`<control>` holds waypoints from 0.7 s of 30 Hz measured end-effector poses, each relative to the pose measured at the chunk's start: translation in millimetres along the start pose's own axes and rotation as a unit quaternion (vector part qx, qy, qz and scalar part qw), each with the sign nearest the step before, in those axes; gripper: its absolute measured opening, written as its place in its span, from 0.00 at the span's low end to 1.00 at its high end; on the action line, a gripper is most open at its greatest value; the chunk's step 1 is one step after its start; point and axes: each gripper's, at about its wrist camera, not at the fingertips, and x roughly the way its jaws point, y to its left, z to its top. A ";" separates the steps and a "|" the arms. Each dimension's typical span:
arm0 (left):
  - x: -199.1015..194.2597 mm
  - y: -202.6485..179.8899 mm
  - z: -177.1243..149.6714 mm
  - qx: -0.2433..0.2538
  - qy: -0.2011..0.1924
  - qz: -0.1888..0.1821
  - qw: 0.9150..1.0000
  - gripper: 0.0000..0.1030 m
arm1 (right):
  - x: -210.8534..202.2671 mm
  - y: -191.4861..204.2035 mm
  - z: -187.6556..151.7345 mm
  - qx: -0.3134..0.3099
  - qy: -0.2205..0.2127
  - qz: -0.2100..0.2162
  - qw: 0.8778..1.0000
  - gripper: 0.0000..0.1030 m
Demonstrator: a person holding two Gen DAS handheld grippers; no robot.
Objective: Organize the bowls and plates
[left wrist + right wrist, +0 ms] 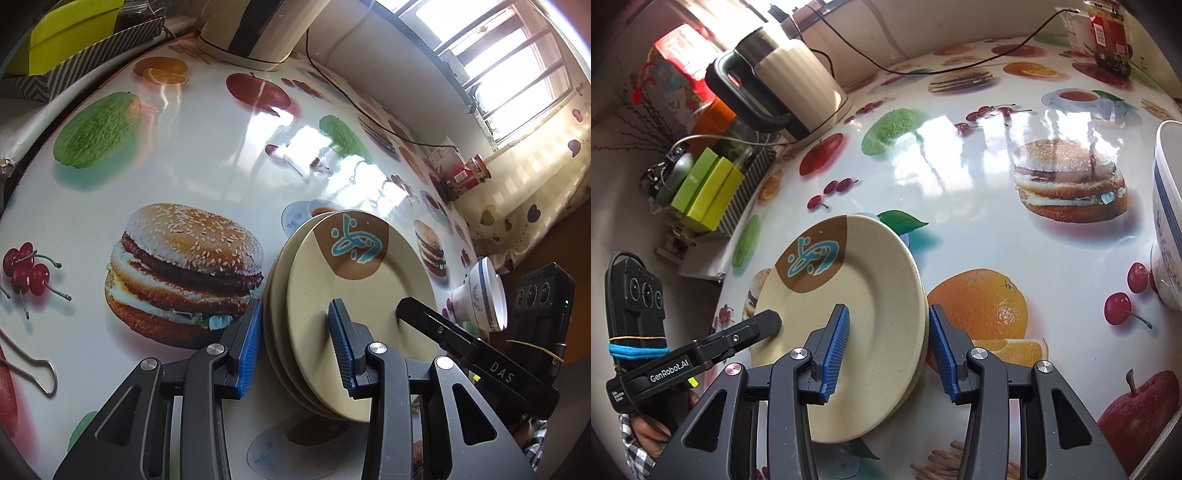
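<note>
While two grippers are clamping it from opposite rims, a stack of beige plates point(354, 295) is tilting steeply above the counter point(207, 162), its faces turning toward the right in the left wrist view and toward the left in the right wrist view. At least three plate edges are showing in the stack; the front plate is carrying one brown patch with a teal figure. The left gripper point(295, 343) is grasping the stack with its blue jaws clenched on both sides, and the right gripper point(888, 350) is doing the same. One white bowl with blue trim point(1167, 221) is sitting at the right counter edge. One cream electric kettle point(790, 88) is standing at the far side, well apart.
</note>
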 end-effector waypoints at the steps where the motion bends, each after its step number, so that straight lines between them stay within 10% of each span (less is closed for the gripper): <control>1: -0.1 -0.6 0.4 0.000 0.000 0.001 1.000 0.37 | 0.1 -0.2 0.4 0.000 0.000 0.000 1.000 0.42; 21: -54.8 -46.6 -9.4 0.063 -0.080 0.045 0.994 0.37 | -54.3 1.4 -10.9 -0.023 -0.064 -0.037 0.997 0.43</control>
